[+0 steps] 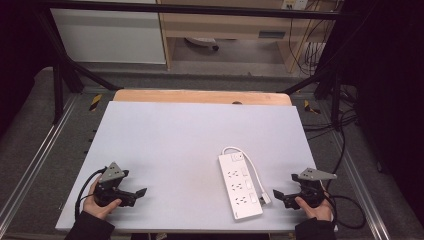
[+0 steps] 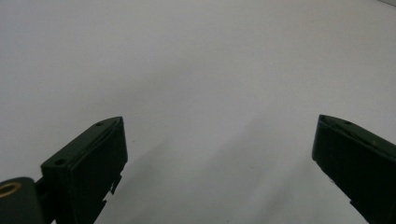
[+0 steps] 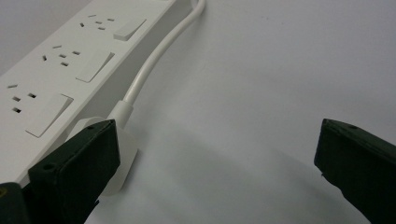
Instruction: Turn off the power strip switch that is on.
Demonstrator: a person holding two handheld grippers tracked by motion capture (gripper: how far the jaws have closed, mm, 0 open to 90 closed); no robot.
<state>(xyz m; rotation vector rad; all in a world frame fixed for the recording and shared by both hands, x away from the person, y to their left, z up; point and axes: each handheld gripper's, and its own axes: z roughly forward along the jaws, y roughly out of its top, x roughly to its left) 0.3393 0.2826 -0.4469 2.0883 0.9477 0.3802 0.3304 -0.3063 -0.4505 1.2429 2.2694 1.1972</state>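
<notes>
A white power strip (image 1: 240, 186) lies on the pale table (image 1: 175, 135), right of centre, with several sockets and rocker switches. Its white cable (image 1: 250, 162) loops from the far end back along its right side to a white plug (image 1: 266, 198) beside the near end. My right gripper (image 1: 280, 196) rests open at the table's near right, just right of that plug. In the right gripper view the power strip (image 3: 65, 79) and plug (image 3: 119, 154) sit by the left jaw. My left gripper (image 1: 137, 195) sits open at the near left; in the left gripper view, left gripper (image 2: 219, 140) holds nothing.
A wooden board edge (image 1: 200, 96) runs along the table's far side. Black frame bars (image 1: 60, 75) and loose cables (image 1: 345, 145) surround the table on a grey floor. A wooden cabinet (image 1: 225, 25) stands behind.
</notes>
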